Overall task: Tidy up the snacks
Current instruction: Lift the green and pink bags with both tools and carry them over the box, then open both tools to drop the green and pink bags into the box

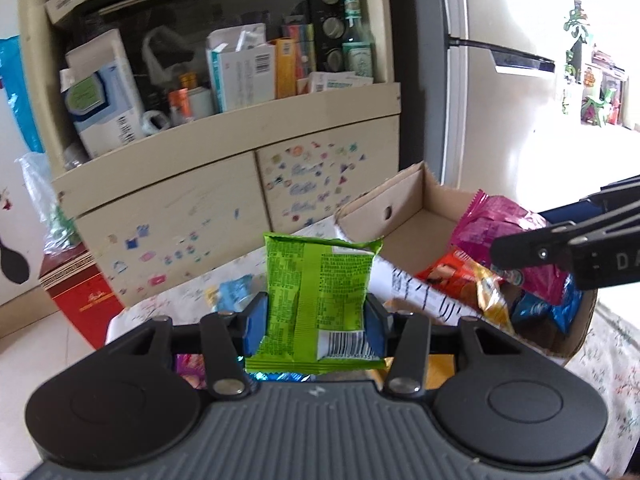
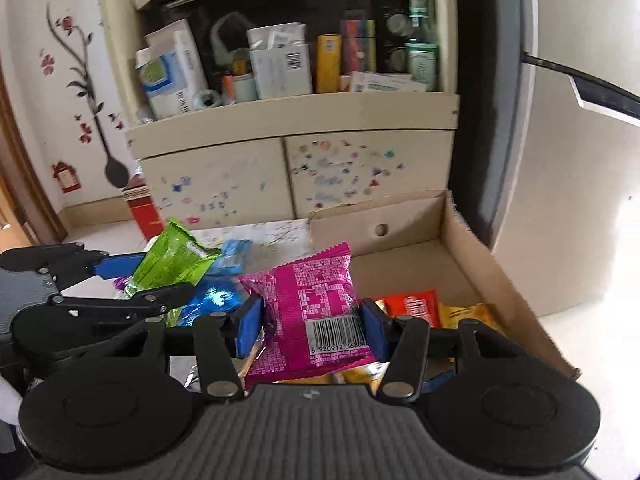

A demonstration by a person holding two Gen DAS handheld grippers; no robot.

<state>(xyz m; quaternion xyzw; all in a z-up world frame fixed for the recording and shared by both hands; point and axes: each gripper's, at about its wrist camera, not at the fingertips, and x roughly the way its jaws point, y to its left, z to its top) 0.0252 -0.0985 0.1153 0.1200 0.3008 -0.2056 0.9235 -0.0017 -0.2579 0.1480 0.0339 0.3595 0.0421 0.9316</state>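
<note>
My left gripper is shut on a green snack packet, held upright above the table with its barcode side facing the camera. My right gripper is shut on a magenta snack packet, lifted over the near end of an open cardboard box. The right wrist view shows the left gripper with the green snack packet at the left. In the left wrist view the right gripper and its magenta snack packet hang over the cardboard box. Red and yellow packets lie inside the box.
A blue packet and other wrappers lie on the floral tablecloth left of the box. Behind stands a cream cabinet with a cluttered shelf and a black oven. A fridge is at the right, a red box on the floor.
</note>
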